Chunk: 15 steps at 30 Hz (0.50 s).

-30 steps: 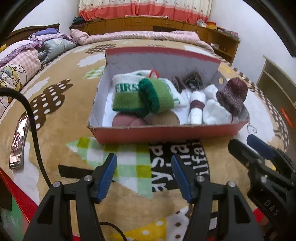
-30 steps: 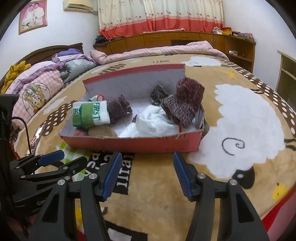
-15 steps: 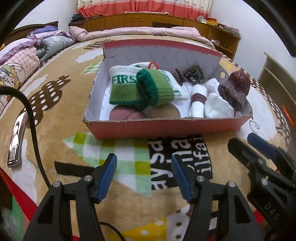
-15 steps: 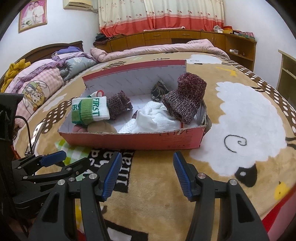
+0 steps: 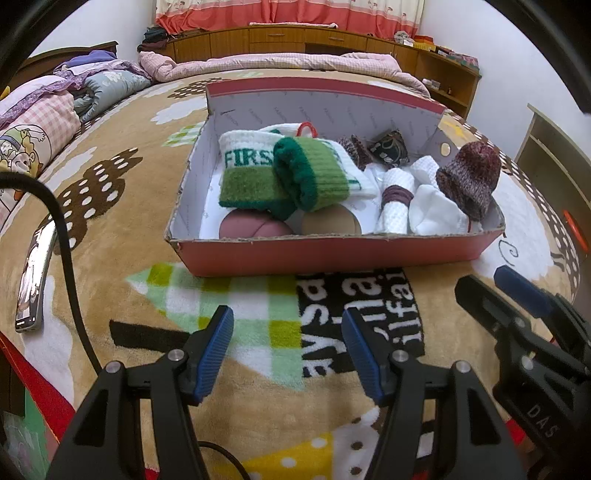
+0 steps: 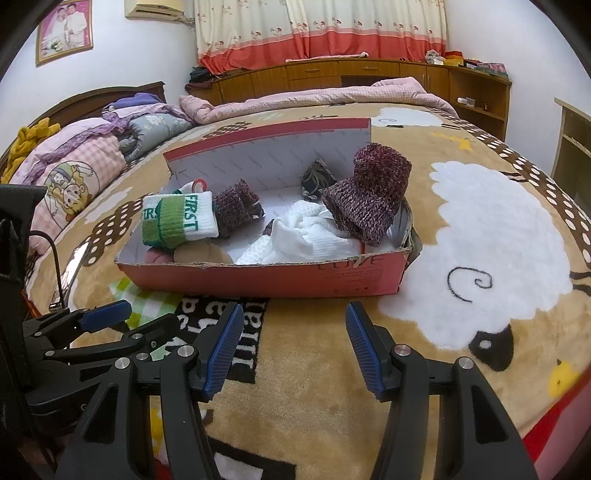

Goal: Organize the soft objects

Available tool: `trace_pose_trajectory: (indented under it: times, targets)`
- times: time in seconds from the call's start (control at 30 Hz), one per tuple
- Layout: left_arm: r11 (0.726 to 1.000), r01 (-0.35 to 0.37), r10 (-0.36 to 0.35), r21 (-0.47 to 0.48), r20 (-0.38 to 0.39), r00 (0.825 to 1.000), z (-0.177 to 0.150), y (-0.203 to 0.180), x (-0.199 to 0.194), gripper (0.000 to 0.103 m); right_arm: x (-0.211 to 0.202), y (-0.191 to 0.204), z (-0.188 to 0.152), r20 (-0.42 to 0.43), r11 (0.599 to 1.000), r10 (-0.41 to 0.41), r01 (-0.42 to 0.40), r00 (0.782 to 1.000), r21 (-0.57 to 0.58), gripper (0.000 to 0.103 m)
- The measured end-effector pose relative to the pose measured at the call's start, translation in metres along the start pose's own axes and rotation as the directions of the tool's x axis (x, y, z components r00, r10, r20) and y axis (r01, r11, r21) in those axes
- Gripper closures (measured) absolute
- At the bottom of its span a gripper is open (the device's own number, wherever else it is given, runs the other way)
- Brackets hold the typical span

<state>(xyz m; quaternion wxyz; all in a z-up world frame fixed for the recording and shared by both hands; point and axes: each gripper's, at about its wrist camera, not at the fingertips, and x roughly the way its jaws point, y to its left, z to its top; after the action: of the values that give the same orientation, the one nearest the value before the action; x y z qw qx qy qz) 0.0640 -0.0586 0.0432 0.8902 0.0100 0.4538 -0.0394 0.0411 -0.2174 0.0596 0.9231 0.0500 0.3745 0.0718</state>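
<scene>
A bed (image 6: 332, 369) covered by a tan fleece blanket with a white sheep pattern fills the room, and folded pink and grey quilts (image 6: 110, 147) are piled at its head against a dark wooden headboard (image 6: 110, 94). Beyond the bed's far edge, low wooden cabinets (image 6: 332, 74) run along the white wall under red-and-cream curtains (image 6: 317, 29). A framed picture (image 6: 64, 31) and an air conditioner (image 6: 155, 7) hang above the headboard.
</scene>
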Motion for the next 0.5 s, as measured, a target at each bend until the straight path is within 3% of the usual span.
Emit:
trace_pose_trajectory:
  times: [0.5]
  targets:
    - [1.000, 0.003, -0.003, -0.002, -0.008, 1.000, -0.0010, 0.0008, 0.0013, 0.038, 0.0001, 0.0001, -0.0002, 0.000, 1.000, 0.000, 0.000, 1.000, 0.001, 0.044]
